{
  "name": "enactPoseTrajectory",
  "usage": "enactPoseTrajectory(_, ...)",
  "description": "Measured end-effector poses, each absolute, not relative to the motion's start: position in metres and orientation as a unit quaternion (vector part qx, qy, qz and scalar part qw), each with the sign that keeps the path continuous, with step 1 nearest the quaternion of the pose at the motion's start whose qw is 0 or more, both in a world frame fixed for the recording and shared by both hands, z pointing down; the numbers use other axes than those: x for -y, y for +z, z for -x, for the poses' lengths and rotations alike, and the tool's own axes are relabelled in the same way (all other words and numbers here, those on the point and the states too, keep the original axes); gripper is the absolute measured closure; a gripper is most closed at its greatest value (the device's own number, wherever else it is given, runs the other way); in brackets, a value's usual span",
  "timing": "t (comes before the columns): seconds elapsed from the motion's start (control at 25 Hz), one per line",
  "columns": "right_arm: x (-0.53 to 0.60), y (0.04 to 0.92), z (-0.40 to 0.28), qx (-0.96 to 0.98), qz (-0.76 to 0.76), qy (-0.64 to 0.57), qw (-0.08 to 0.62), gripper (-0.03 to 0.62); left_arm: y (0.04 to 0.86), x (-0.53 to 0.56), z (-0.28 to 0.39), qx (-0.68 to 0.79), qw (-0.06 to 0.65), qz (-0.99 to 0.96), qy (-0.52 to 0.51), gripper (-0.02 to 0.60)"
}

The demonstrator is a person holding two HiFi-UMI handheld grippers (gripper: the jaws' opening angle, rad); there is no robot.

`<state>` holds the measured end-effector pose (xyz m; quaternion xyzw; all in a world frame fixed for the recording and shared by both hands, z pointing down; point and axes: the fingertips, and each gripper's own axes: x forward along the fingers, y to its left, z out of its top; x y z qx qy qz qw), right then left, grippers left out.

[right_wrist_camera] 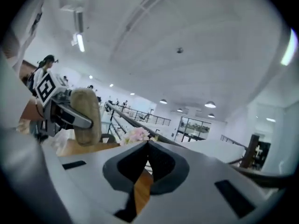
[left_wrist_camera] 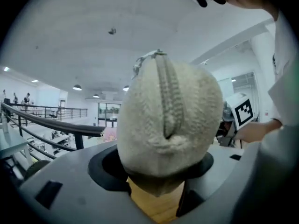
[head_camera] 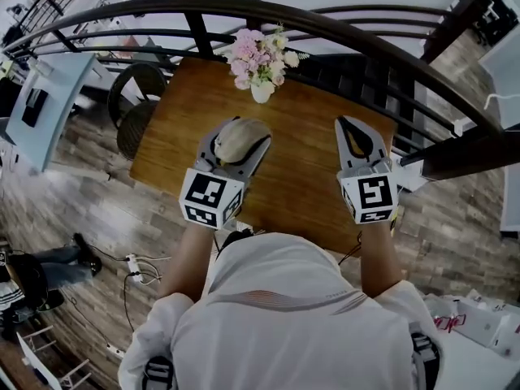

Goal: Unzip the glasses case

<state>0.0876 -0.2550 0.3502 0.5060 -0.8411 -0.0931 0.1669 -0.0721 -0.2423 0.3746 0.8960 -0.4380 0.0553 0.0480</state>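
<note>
- Two hand-held grippers showed in the head view, above a wooden table (head_camera: 301,177). The left hand-held gripper (head_camera: 241,136) gripped the fuzzy beige glasses case (head_camera: 240,142), clear of the table top. The right hand-held gripper (head_camera: 351,128) was closed and empty. It sat well apart from the case, level with it and on its right. A vase of flowers (head_camera: 260,63) stood at the table's far edge.
- Seen in the left gripper view, the case filled the gap between the jaws, which pressed on its lower sides. Its zipper (left_wrist_camera: 167,94) ran up the near end and over the crown, roughly along the line in which this hand-held gripper pointed. A metal pull (left_wrist_camera: 142,62) seemed to sit at the top, on the far-left side, though it was small. The zipper looked fully closed.
- From the right gripper view, the jaws met at their tips with nothing between them. The case hung off to the left, narrow and upright, side-on to these jaws.
- One judgement followed: the free right hand-held gripper would need to swing left and reach the case's top edge to catch the pull, then draw it along the zipper line.
</note>
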Motion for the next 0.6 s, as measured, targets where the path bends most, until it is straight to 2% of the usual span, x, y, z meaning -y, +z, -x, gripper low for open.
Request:
enactPoseTrajectory(0.28, 0.258, 0.367, -0.170, 0.797, -0.595, -0.009, 0.106, 0.543, 0.351, 0.239, 0.120, 0.513, 0.029, -0.858, 0.003, 0.295)
enactPoseTrajectory(0.6, 0.250, 0.361, -0.169, 0.795, -0.599, -0.005, 0.095, 0.543, 0.362, 0.242, 0.127, 0.525, 0.050, -0.849, -0.006, 0.295)
